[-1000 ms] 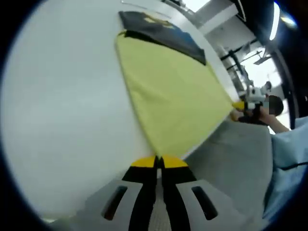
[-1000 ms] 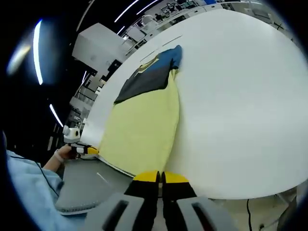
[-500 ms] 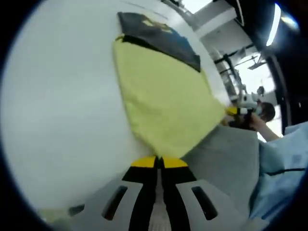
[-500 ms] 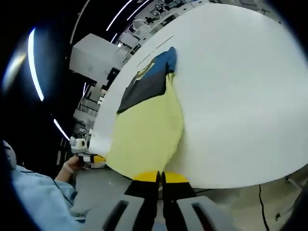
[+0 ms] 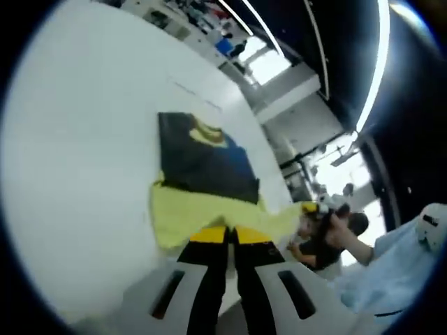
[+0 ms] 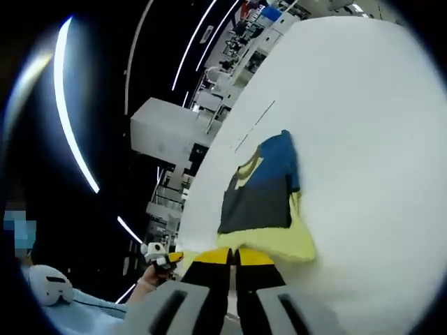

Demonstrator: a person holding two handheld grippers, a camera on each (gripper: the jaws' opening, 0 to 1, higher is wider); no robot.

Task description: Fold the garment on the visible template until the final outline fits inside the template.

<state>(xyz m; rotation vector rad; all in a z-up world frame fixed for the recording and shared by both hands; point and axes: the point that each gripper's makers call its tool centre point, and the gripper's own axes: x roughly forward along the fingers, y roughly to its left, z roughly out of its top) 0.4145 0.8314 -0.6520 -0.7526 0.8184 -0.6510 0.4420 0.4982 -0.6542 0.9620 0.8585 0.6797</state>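
Left gripper [image 5: 230, 236]: jaws pressed together, yellow tips clamped on near hem of garment [image 5: 202, 185]. Right gripper [image 6: 234, 256]: jaws likewise closed on yellow hem of same garment. Garment: yellow lower part lifted and stretched between both grippers; dark grey and blue upper part with yellow collar laid flat on white table [image 5: 84, 139]. Right gripper also seen at right in left gripper view, held by hand [image 5: 335, 230]. Template outline possibly faint lines beyond collar; unclear.
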